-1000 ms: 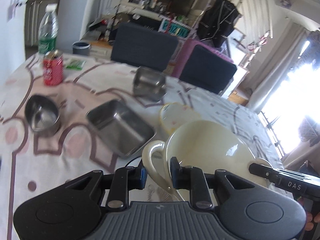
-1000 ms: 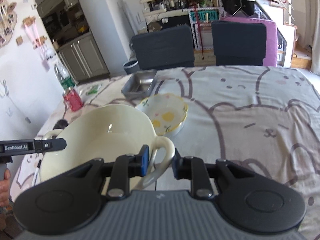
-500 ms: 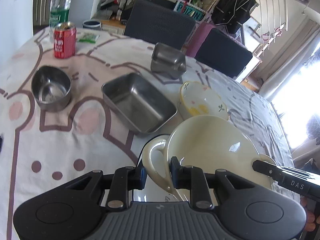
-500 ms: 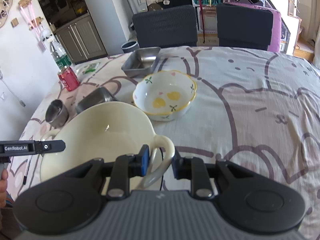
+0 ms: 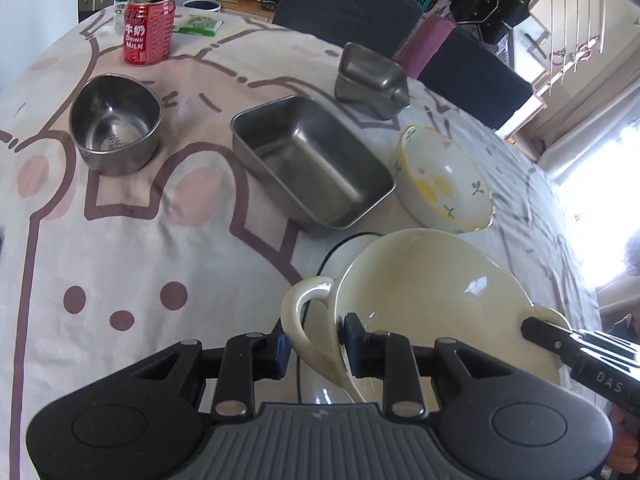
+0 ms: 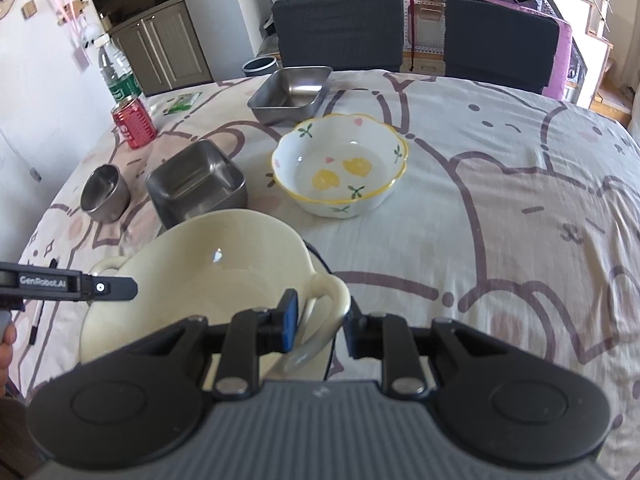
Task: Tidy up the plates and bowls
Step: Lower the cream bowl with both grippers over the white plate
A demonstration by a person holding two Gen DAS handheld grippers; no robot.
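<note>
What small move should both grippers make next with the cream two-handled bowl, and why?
Probably carry the cream bowl forward over the flowered bowl to nest them: the left gripper and right gripper each clamp a handle, and the flowered bowl sits empty just ahead.

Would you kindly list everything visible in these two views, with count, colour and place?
Two-handled bowl: 1, cream, nearest, held by both handles above a white plate
White plate: 1, dark-rimmed, mostly hidden under the cream bowl
Floral bowl: 1, white with yellow rim, mid-table
Rectangular steel trays: 2, silver; one beside the floral bowl, one at the far edge
Round steel bowl: 1, silver, left side
Milk can: 1, red, far left
Water bottle: 1, clear with green label, behind the can
Green packet: 1, far left
Chairs: 2, dark, behind the table
Tablecloth: 1, pale with cartoon outlines
Left tool: shut on one handle
Right tool: shut on the other handle
</note>
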